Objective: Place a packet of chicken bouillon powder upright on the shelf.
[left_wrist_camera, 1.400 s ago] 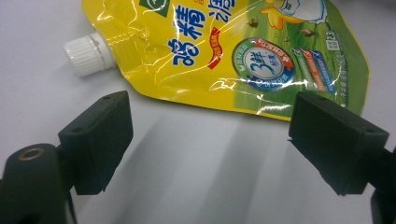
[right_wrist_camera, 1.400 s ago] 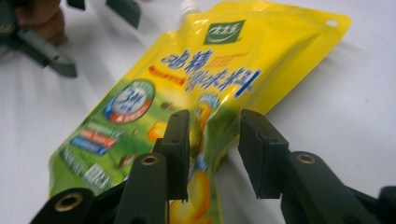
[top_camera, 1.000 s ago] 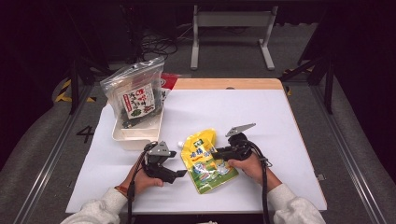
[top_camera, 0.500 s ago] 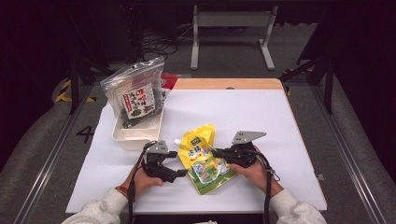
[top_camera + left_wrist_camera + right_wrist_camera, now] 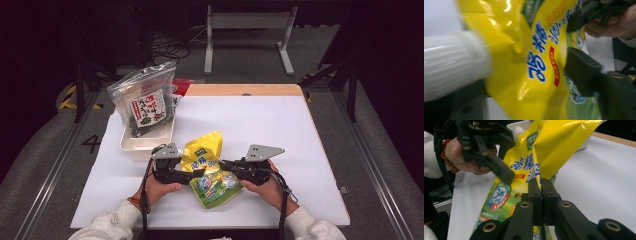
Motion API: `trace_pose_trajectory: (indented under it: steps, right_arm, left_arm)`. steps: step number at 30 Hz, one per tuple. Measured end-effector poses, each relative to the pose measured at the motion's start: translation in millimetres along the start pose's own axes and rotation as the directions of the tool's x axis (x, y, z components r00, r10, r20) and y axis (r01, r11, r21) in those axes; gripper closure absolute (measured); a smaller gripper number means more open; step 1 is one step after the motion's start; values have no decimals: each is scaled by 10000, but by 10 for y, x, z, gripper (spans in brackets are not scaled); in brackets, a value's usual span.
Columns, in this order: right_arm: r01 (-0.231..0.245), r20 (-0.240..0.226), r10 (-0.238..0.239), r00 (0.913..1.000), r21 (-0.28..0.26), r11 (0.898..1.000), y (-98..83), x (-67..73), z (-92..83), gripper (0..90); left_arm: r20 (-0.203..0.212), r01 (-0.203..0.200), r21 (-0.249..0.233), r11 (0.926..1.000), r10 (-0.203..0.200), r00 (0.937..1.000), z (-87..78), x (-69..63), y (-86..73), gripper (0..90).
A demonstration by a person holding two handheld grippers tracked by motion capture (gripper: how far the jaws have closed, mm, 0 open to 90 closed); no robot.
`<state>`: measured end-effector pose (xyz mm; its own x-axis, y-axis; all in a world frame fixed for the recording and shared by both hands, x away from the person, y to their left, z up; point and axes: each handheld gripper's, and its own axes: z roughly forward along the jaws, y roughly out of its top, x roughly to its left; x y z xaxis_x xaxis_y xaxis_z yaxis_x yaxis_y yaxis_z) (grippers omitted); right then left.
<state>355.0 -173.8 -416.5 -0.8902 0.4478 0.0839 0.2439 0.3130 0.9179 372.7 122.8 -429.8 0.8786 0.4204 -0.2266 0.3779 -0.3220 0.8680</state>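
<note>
- Near the front edge of the table (image 5: 300,150), about midway along it, the yellow spouted pouch (image 5: 210,172) is held between the two grippers, its upper part folded and raised off the white surface.
- Its white screw cap (image 5: 451,66) lies at the pouch's left edge, between the jaws of the left gripper.
- Right gripper (image 5: 541,187): jaws clamped together on the pouch's edge, pinching the film (a firm grip, as far as the right gripper view shows).
- Left gripper (image 5: 192,175): jaws have just been closing from wide to about half-way, with the cap and the pouch's neck between them; one jaw lies against the pouch, but whether both pads press cannot be told from the blurred left gripper view.
- Progress, as a judgement: the pouch is lifted and secured on one side; the second grip at the spout is under way, not confirmed. What is left appears to be seating that grip, then moving the pouch or turning the cap.
- Toward the left edge of the table, a white tray (image 5: 135,145) carries a clear bag of dark seaweed (image 5: 147,105) standing upright, well apart from the pouch.
</note>
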Motion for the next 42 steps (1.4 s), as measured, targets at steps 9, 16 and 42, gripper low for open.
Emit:
trace_pose_trajectory:
  steps: [9,16,42]
  right_arm:
    - [-1,63,2,10000,-71,10000,-16,22,17,823]
    - [131,101,-130,9999,-42,9999,11,71,17,710]
    - [-512,1740,369,9841,785,9956,-182,-90,-363,350]
  left_arm:
    - [525,-829,-957,9920,882,9947,-197,-92,155,793]
    - [549,-1796,-819,9803,1844,9813,-269,-223,256,854]
    - [-792,-3270,-1149,9380,3195,9443,-969,-171,521,867]
